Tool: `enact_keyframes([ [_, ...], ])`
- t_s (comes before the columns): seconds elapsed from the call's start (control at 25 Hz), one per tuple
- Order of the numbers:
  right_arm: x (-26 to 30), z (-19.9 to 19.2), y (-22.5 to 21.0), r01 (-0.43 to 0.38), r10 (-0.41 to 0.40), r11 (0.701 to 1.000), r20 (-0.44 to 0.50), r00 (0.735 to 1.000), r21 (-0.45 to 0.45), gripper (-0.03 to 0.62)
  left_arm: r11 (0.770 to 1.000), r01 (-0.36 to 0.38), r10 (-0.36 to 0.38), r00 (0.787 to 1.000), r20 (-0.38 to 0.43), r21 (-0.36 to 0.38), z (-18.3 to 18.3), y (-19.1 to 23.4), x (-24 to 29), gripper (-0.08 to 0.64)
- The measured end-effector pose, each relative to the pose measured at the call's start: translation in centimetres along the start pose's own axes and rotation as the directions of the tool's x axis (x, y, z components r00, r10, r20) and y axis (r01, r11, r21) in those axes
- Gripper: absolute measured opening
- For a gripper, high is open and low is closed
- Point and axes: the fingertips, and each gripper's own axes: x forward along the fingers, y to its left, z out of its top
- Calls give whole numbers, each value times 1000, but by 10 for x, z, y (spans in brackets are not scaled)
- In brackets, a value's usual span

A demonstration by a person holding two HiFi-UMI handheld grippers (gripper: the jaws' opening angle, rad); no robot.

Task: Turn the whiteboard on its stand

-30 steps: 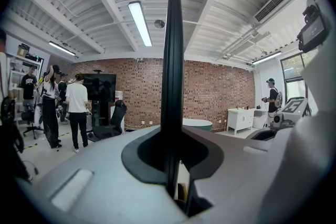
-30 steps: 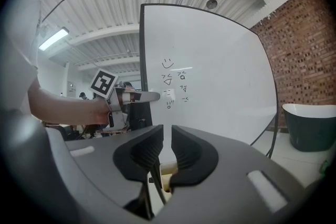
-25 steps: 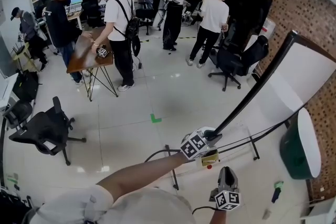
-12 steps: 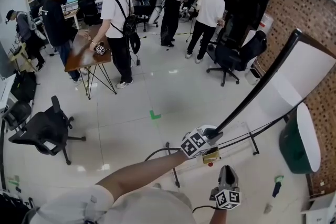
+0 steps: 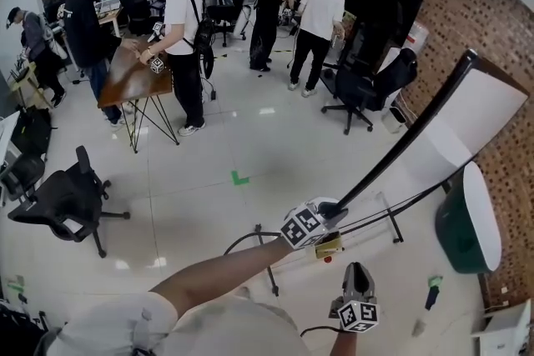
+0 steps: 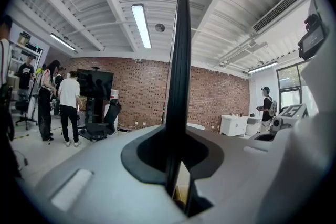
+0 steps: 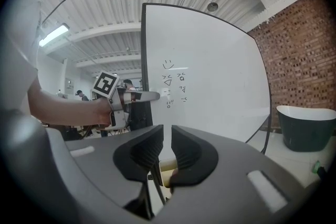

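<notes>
1. Glossy white floor tiles (image 5: 250, 146) fill the head view. At right stands the flat whiteboard (image 5: 476, 121) with its thin black rim. The outstretched left arm brings the left gripper (image 5: 334, 211) to that rim. The right gripper (image 5: 356, 271) sits just below, apart.
2. Left gripper view: jaws clamp the black rim.
3. Right gripper view: ribbed jaws narrowly parted, pinching nothing.

Bright, even ceiling-tube (image 6: 140, 26) light, soft floor (image 5: 250, 137) glare, heavy fisheye warp w/ dark corners.
</notes>
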Motion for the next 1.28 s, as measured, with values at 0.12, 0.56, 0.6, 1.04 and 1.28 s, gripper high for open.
enact_keyframes([
  [0.12, -11, 1, -1, 0, 0, 1000, 1, 1000, -6, 54, 1000, -2, 2, 1000, -3, -6, -1, -4, -3, 66],
  [0.56, -62, -5, 2, 55, -55, 998, 25, 998, 15, 52, 1000, -8, 8, 1000, 1, -26, -7, -21, -21, 67],
  [0.6, -68, -5, 1, 60, -60, 998, 27, 998, 17, 52, 1000, -5, 5, 1000, 4, -29, -7, -22, -22, 69],
  [1.04, -118, 9, 15, 48, -48, 999, 49, 998, -10, 51, 999, -2, 2, 1000, 8, -39, -9, -38, -37, 71],
  [1.28, -154, 8, 34, 71, -72, 997, 67, 995, 8, 51, 999, -13, 13, 1000, 12, -42, -7, -45, -47, 72],
])
